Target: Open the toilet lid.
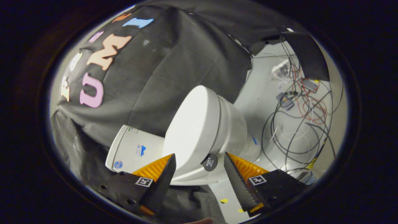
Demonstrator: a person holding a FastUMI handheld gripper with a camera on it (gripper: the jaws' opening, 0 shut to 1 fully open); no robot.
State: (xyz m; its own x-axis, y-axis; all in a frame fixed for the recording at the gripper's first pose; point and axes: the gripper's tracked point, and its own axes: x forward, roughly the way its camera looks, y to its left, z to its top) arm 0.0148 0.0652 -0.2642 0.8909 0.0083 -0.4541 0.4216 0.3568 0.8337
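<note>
Leftmost, the white ceramic cistern (132, 149) backs onto black cloth. Beside it the smooth white plastic toilet lid (192, 130) lies closed over the bowl (233, 130), its front edge just ahead of the tool (199, 168). This looks like the approach: next, catch the lid's rim and lift. The tool's fingers are spread wide, holding nothing. Loose cables (298, 112) sprawl on the floor.

The gripper (199, 161) is tilted, its view rolled to one side. Its two fingers (161, 175) stand wide apart, with nothing pressed between them. Each finger tapers to a pointed tip and carries a small square marker near its base.
</note>
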